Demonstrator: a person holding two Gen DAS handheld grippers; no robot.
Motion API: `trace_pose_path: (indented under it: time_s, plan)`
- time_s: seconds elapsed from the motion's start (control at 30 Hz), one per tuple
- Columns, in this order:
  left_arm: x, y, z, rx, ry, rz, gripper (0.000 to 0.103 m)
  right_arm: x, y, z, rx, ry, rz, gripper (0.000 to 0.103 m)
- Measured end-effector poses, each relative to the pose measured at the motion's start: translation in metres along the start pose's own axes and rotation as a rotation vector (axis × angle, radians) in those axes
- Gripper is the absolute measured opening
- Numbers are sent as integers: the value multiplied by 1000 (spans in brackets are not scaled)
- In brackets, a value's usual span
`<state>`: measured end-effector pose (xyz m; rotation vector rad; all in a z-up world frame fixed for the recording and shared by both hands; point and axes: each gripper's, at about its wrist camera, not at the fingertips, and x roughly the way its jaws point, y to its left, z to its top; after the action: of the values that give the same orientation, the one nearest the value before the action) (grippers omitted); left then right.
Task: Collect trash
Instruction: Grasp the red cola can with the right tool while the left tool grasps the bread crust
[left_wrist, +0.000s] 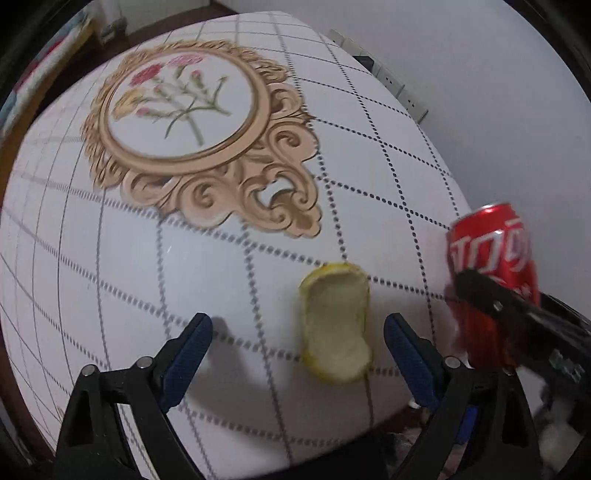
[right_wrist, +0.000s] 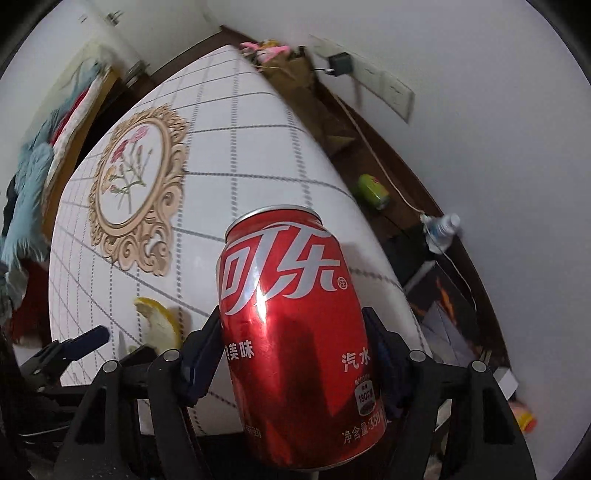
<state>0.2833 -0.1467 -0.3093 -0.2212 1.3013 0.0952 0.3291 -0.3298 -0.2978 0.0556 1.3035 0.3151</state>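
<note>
A yellow fruit peel (left_wrist: 338, 325) lies on the white grid-patterned table (left_wrist: 184, 277) near its front edge. My left gripper (left_wrist: 297, 332) is open and hovers just above it, the peel between its blue pads (left_wrist: 188, 347). My right gripper (right_wrist: 291, 343) is shut on a red cola can (right_wrist: 295, 332) and holds it upright above the table's right edge. The can (left_wrist: 491, 266) and the right gripper's finger (left_wrist: 509, 302) show at the right of the left wrist view. The peel (right_wrist: 159, 325) and the left gripper (right_wrist: 88, 338) show at the lower left of the right wrist view.
The table has a gold-framed flower print (left_wrist: 184, 110). On the dark floor to the right lie a green can (right_wrist: 371, 190), a plastic bottle (right_wrist: 441, 229) and a cable (right_wrist: 373, 147). A wall with sockets (left_wrist: 391, 81) stands behind. Clothes (right_wrist: 26, 177) pile at the left.
</note>
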Motion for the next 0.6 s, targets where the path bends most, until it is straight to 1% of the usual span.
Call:
trace_pose_path:
  time_s: [0.03,0.1,0.13,0.17,0.2,0.23,0.27,0.3,0.37,0.53,0.57,0.6]
  plan:
    - [2,-5,2,12,-12,34,84,1,-2,-1,13,-1,8,72]
    - [3,-11,5,25,-43,74,69,0,-4,1,17,-6,1,72]
    - [3,-11,5,25,-61,95,66,0,-3,2,14,-7,-3,72]
    - [3,-11,6,23,-71,96,58,0,-2,2,12,-8,-5,72]
    - [2,-9,7,24,-79,98,46,0,-1,3,9,-9,-5,72]
    - [0,-7,7,25,-86,100,39,1,2,4,1,-7,-5,71]
    - [0,-3,8,22,-86,104,25,2,4,5,-6,-8,-8,71]
    - [-1,1,9,19,-81,104,15,2,7,4,-15,-11,-12,71]
    - [-5,18,8,15,-74,113,8,3,13,4,-26,-11,-10,71]
    - [-15,50,-5,-20,-95,154,5,8,40,0,-76,11,40,71]
    - [-18,58,-8,-32,-97,159,5,11,48,-2,-95,16,42,71]
    - [-18,66,-9,-43,-98,161,4,12,56,-3,-121,11,24,71]
